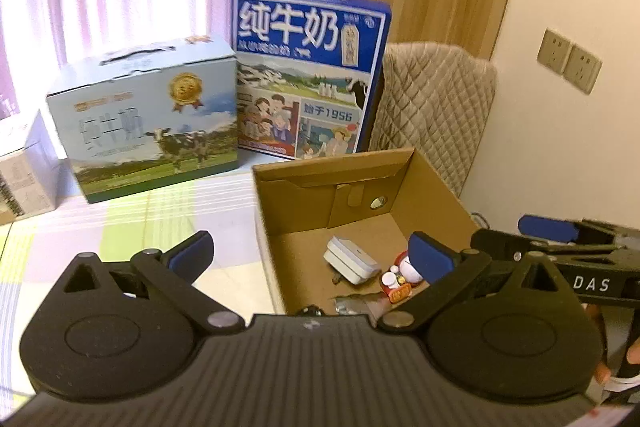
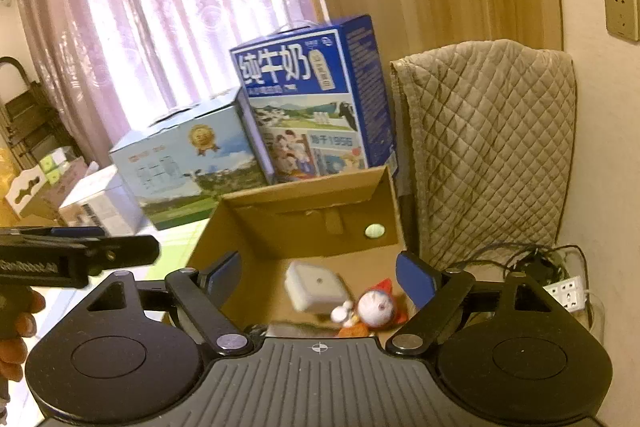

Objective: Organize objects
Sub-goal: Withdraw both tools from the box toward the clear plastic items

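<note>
Brown corrugated cardboard box (image 2: pixel 304 227) — open-topped, holding a white adapter (image 2: pixel 316 289) and a small round-headed figurine (image 2: pixel 374 307) on its floor. Right gripper (image 2: pixel 320 279): fingers spread wide, empty, poised directly over both items, figurine lying toward its right finger. Left gripper (image 1: pixel 312 255): fingers likewise spread, empty, straddling the box's near-left wall — contents lie toward its right finger. Right judged nearer.
</note>
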`<state>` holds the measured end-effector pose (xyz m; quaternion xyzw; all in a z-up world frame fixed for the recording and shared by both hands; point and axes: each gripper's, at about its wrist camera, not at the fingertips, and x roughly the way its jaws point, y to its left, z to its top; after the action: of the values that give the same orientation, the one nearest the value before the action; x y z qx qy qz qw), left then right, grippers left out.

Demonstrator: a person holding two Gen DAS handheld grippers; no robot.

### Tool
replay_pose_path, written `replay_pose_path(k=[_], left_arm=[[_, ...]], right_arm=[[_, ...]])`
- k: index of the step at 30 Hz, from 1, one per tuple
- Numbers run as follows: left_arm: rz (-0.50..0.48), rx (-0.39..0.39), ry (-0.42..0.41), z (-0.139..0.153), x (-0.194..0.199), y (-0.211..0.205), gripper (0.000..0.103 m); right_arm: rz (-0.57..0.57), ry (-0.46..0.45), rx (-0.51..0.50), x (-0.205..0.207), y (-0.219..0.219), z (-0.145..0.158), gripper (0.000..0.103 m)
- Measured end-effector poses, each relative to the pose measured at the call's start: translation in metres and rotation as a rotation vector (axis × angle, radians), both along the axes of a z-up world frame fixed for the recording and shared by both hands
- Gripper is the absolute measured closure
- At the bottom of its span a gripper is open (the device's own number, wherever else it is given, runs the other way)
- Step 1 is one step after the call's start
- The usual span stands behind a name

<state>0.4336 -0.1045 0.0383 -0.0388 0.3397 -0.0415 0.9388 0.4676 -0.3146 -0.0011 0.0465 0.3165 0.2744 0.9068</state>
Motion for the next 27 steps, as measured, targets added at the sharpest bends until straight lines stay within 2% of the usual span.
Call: replay_pose_path(k=[6, 11, 16, 27], left_arm=[[0.069, -0.047, -0.021, 0.014, -0.045, 0.024, 0.001], [0.112, -0.053, -0.028, 0.020, -0.078, 0.041, 0.001], [0.153, -0.072, -0.004, 0.014, -0.111, 0.059, 0.001], [0.217, -0.041, 0.055, -0.001, -0.175, 0.095, 0.001]], right_arm=[[0.036, 0.007, 0.020, -0.043, 0.002, 0.005, 0.020], [0.087, 0.024, 0.043, -0.074, 0.011, 0.008, 0.020], [0.141, 0.061, 0.064, -0.104, 0.025, 0.003, 0.020], [0.241, 0.110, 0.068, -0.159, 0.058, -0.006, 0.020]])
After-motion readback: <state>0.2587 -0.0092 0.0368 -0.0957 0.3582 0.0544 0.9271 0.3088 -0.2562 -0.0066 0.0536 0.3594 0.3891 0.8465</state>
